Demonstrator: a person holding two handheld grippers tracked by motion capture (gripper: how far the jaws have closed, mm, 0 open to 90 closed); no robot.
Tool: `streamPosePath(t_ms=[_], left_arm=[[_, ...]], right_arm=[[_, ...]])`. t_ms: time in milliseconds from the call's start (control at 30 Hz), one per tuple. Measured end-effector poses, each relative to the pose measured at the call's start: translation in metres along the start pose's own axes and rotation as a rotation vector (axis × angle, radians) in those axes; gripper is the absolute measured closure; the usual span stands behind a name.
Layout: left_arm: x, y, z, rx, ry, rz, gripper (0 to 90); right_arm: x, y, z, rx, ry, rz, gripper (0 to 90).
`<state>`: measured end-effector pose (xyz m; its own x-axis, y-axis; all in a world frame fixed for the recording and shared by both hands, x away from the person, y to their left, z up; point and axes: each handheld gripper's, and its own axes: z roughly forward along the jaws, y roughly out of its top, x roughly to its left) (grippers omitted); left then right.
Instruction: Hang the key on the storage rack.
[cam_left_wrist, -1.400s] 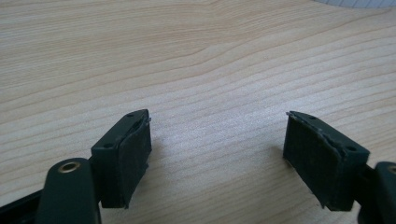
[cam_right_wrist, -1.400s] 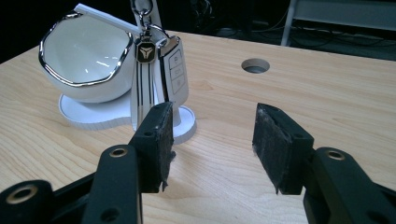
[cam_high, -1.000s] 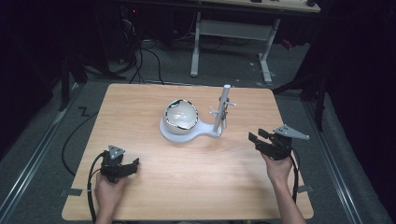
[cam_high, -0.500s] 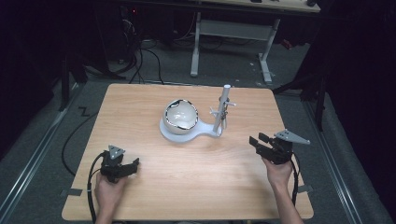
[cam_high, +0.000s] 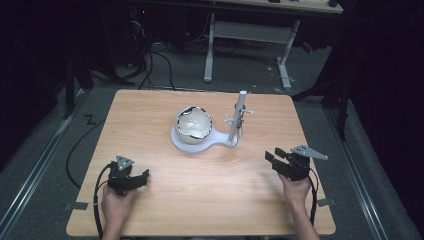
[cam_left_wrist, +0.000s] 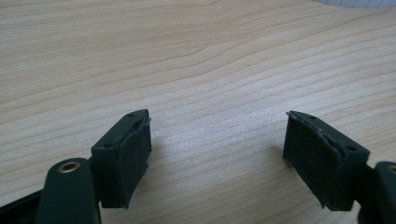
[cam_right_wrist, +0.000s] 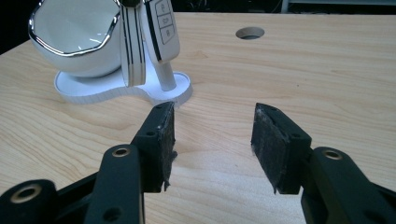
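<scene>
Since a second ago the right gripper (cam_high: 276, 158) has drifted back toward the person's edge and slightly outward, while the left gripper (cam_high: 142, 176) has stayed put.

From the high view, two forearms enter from the bottom; each hand grips one black two-jaw tool low over the light wooden table (cam_high: 150, 115), jaws pointing inward and forward. One white stand (cam_high: 197, 142) sits mid-table, carrying one white bowl with a dark rim (cam_high: 194, 122) and one upright white post (cam_high: 238, 117), well apart from both grippers.

Left gripper view: its jaws stand wide apart over bare wood grain, holding nothing.

Right gripper view: the jaws are parted moderately, empty, aimed at the stand's base. Beyond them hang two white key fobs (cam_right_wrist: 161, 25) beside the bowl, and one round hole (cam_right_wrist: 250, 32) pierces the tabletop.
</scene>
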<state>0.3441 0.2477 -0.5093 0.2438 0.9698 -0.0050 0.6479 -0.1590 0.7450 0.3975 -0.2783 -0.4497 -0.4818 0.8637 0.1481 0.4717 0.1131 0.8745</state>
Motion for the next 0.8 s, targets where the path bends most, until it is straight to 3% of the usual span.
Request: streamPosePath(t_ms=[800], left_arm=[[0.0, 0.0, 0.0, 0.0, 0.0, 0.0, 23.8]], right_arm=[[-0.011, -0.019, 0.019, 0.078, -0.07, 0.002, 48.7]])
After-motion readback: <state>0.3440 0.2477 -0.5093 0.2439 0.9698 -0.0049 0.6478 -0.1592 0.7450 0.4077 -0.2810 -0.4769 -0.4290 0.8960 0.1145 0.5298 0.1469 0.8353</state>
